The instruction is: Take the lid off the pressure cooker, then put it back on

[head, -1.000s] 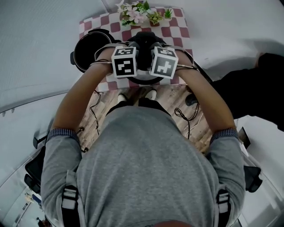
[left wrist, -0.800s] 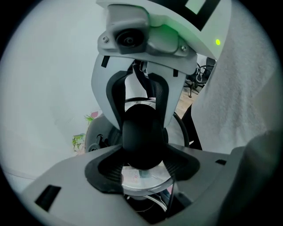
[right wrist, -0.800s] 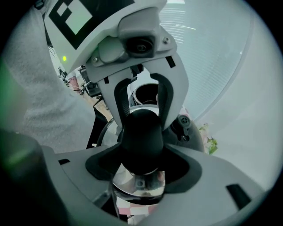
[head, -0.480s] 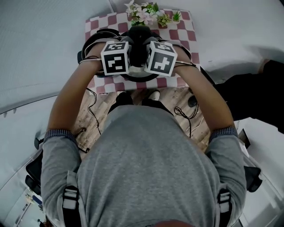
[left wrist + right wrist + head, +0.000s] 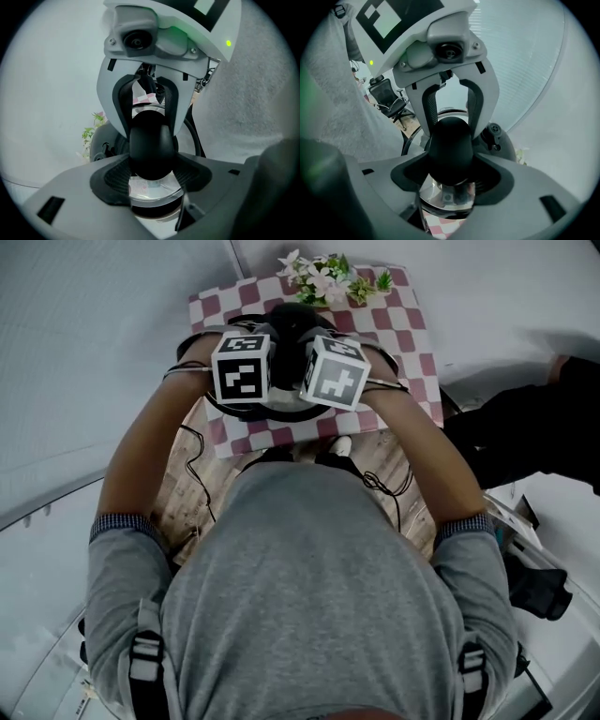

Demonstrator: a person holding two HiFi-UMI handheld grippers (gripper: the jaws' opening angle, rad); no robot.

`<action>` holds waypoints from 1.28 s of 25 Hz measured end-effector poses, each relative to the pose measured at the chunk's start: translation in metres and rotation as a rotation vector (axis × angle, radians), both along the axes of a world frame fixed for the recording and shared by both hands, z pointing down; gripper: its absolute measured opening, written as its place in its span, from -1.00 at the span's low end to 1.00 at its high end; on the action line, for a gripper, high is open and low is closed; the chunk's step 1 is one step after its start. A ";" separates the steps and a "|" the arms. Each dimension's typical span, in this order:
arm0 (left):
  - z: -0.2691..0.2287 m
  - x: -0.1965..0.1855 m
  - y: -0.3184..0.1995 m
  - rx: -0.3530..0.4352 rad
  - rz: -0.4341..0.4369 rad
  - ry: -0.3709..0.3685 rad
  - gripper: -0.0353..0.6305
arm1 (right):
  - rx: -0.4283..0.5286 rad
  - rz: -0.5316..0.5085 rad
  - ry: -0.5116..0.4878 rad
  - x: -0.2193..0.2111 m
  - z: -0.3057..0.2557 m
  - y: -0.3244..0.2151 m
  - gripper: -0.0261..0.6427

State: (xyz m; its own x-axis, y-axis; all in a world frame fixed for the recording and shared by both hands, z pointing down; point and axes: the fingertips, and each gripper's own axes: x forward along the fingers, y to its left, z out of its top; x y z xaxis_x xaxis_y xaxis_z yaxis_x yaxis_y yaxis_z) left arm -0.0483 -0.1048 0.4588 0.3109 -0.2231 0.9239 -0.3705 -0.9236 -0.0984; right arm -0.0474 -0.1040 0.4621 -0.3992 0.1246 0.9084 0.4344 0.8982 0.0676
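"Checked cloth (image 5: pixel 405 326) on the table. Where are your claws?"

"My left gripper (image 5: pixel 151 159) and right gripper (image 5: pixel 450 157) both clamp the black knob (image 5: pixel 151 138). The lid (image 5: pixel 152 191) hangs under it, the cooker pot (image 5: pixel 502 140) is just beyond, and flowers (image 5: pixel 328 277) are farthest."

Lid carried left, over the pot

The left gripper (image 5: pixel 151 165) and right gripper (image 5: pixel 451 165), clamped on the lid (image 5: pixel 292 322) by its black handle, have swung leftward together. A second ago the open pot (image 5: pixel 502 140) stood uncovered to their left. Now the lid hangs over its mouth and hides it.
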 end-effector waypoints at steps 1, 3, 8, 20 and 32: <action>0.001 -0.006 0.003 -0.004 0.013 -0.002 0.00 | -0.004 0.014 0.001 -0.006 0.000 0.003 -0.06; 0.004 -0.016 0.007 -0.009 0.038 0.000 0.00 | -0.010 0.041 0.004 -0.017 0.001 0.008 -0.06; 0.011 -0.041 0.020 -0.027 0.096 0.004 0.00 | -0.016 0.090 0.013 -0.042 0.011 0.020 -0.06; 0.030 -0.076 0.040 -0.062 0.204 0.004 0.00 | -0.056 0.216 0.022 -0.077 0.029 0.041 -0.06; 0.050 -0.091 0.036 -0.082 0.264 -0.029 0.00 | -0.057 0.289 0.027 -0.091 0.049 0.036 -0.05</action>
State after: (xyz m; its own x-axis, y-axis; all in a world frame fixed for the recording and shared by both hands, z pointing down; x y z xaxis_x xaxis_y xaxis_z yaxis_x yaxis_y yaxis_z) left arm -0.1395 -0.0688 0.5089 0.3212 -0.0619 0.9450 -0.1144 -0.9931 -0.0262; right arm -0.1383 -0.0675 0.5110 -0.4011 0.0605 0.9140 0.1610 0.9869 0.0053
